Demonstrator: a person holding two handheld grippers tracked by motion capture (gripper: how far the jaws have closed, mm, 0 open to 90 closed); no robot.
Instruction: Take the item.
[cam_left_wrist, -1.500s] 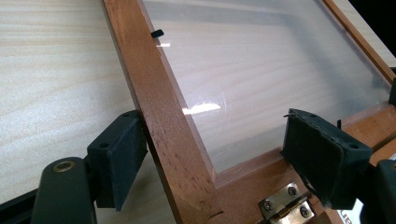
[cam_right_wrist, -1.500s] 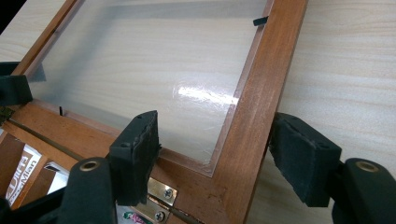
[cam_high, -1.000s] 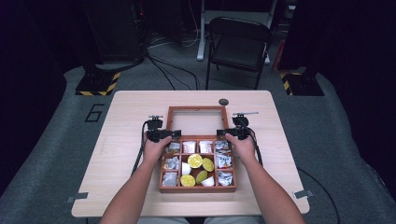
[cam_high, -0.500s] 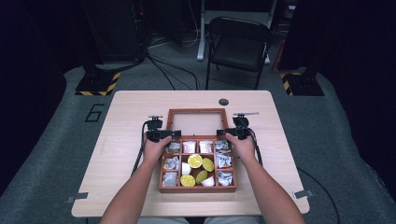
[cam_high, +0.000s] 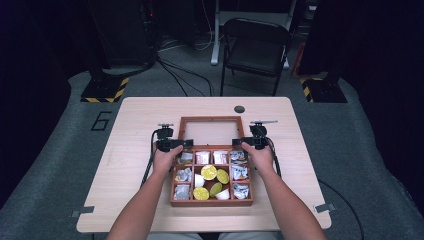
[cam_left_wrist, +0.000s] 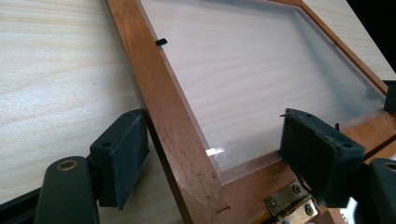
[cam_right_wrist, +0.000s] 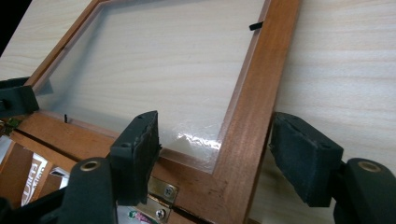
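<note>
While the box (cam_high: 212, 202) sat at the lower middle of the high view, its lid (cam_high: 211, 119) lay swung back flat on the table (cam_high: 300, 150) just above it, pane up. My left tongs (cam_left_wrist: 212, 154) stood apart astride the lid's side rail near the hinge (cam_left_wrist: 289, 205). Their jaws had just been closing, the rail between the pads but not pinched. My right tongs (cam_right_wrist: 215, 156) gaped astride the opposite rail, also unclamped. I judged the box fully open, with packets (cam_high: 202, 157) and cups (cam_high: 208, 172) exposed. If shutting it was the job, gripping, lifting and folding the lid over all remained.
</note>
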